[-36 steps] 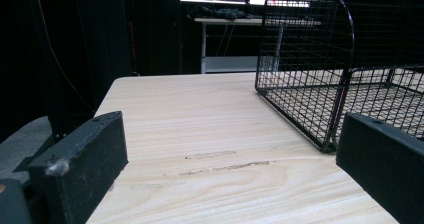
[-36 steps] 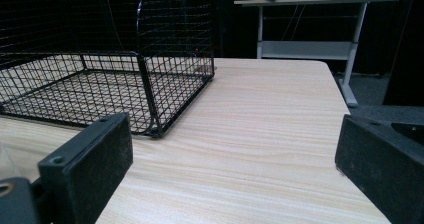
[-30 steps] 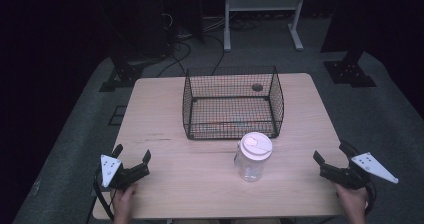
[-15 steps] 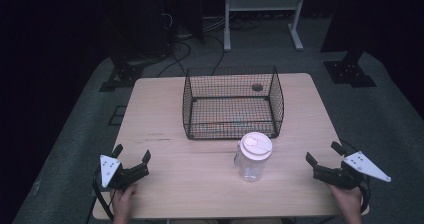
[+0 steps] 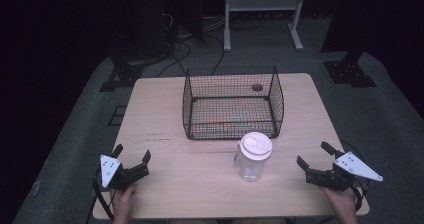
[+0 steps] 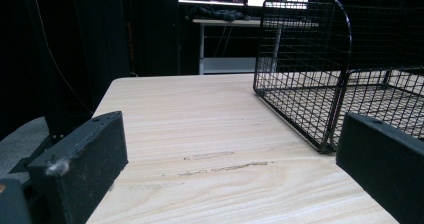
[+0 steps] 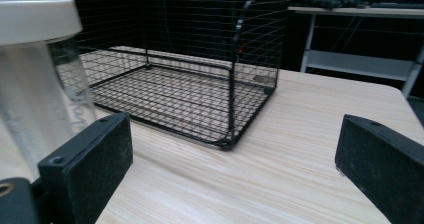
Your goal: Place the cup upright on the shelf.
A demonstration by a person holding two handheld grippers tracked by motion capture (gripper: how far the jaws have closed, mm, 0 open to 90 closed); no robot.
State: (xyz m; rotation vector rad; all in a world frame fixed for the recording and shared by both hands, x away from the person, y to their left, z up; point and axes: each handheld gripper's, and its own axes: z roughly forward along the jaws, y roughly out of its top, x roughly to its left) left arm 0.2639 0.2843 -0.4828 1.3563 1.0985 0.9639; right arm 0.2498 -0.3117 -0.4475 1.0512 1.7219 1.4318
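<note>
High view: one jar (image 5: pixel 253 156), one basket (image 5: pixel 231 103), two hand-held grippers.

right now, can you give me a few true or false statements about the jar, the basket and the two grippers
1. The jar stands upright on the table with its lid on. True.
2. The jar sits inside the wire basket. False: it stands outside, just in front of the basket.
3. The right hand-held gripper is shut on the jar. False: its jaws are open and apart from it.
4. The left hand-held gripper is open and holds nothing. True.
</note>
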